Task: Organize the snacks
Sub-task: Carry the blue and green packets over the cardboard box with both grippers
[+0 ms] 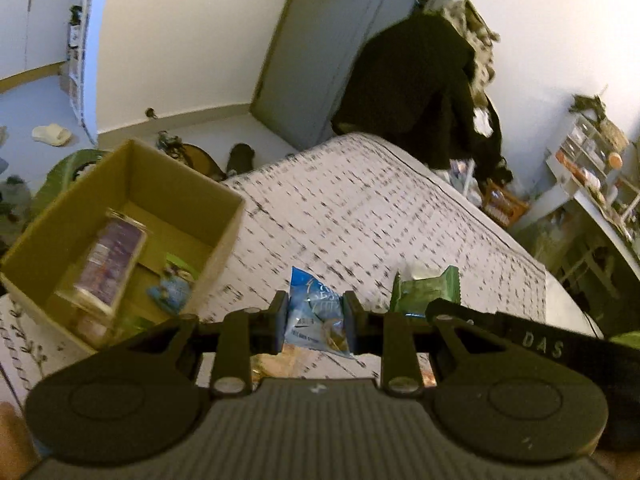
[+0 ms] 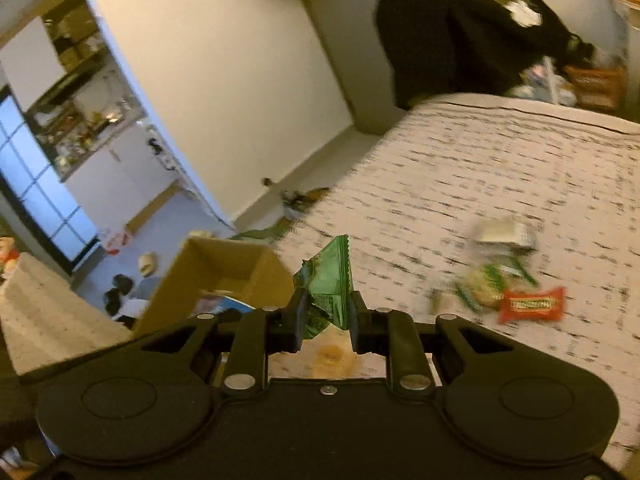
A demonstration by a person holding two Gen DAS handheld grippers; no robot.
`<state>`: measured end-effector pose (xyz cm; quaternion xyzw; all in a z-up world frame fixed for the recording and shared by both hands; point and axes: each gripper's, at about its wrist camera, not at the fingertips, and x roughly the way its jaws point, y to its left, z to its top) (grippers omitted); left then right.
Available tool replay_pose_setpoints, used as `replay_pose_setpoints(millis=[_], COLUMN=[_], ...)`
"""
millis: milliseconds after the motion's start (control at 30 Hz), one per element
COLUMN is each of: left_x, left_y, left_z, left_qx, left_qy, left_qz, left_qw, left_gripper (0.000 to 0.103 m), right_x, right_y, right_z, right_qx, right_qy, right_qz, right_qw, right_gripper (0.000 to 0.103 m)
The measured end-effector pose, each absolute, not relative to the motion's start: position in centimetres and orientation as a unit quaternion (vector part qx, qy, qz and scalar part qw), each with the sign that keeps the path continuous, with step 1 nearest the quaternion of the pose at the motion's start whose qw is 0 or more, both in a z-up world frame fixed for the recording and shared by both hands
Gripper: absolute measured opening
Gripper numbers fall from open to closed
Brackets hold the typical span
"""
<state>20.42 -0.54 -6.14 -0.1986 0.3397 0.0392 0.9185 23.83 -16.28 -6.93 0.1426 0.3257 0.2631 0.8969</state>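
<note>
My left gripper is shut on a blue snack packet, held above the patterned bed just right of an open cardboard box. The box holds a purple tin and small packets. My right gripper is shut on a green snack packet, which also shows in the left wrist view. In the right wrist view the box lies left of that gripper. Loose snacks lie on the bed to the right: a red-orange bar, a green-white packet and a silver packet.
The bed fills the middle. Dark clothes hang at its far end. A shelf with clutter stands to the right. The floor at left holds slippers and scattered items. A doorway to a kitchen is at far left.
</note>
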Motion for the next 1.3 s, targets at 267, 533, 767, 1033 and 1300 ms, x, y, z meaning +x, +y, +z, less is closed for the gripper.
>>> replay_pose_setpoints(millis=[267,533,767,1033,1300], left_x=[19.5,18.9,19.1,19.6,20.4], left_y=[2.8,6.2,9.3,12.6,14.0], left_z=[-5.8,-5.4,-5.8,-6.3,-7.2], left_qx=[-0.205,-0.212,-0.228,-0.247,-0.255], left_qy=[0.332,0.324,0.320,0.319,0.323], left_qz=[0.074,0.103,0.130,0.154,0.162], left_qw=[0.918,0.916,0.910,0.902,0.897], left_gripper=[0.027,0.027,0.027,0.027,0.027], right_x=[24.0,24.3,25.3,25.6,26.0], right_y=[-12.4,-9.2,-7.0,-4.6,-4.3], right_z=[-6.6,-6.6,-7.1,-8.4,-9.7], right_qx=[0.136,0.145,0.156,0.153,0.159], right_qy=[0.322,0.319,0.326,0.335,0.366], right_qz=[0.295,0.323,0.332,0.357,0.358], right_qw=[0.889,0.879,0.871,0.858,0.844], right_gripper=[0.021,0.021,0.021,0.021,0.037])
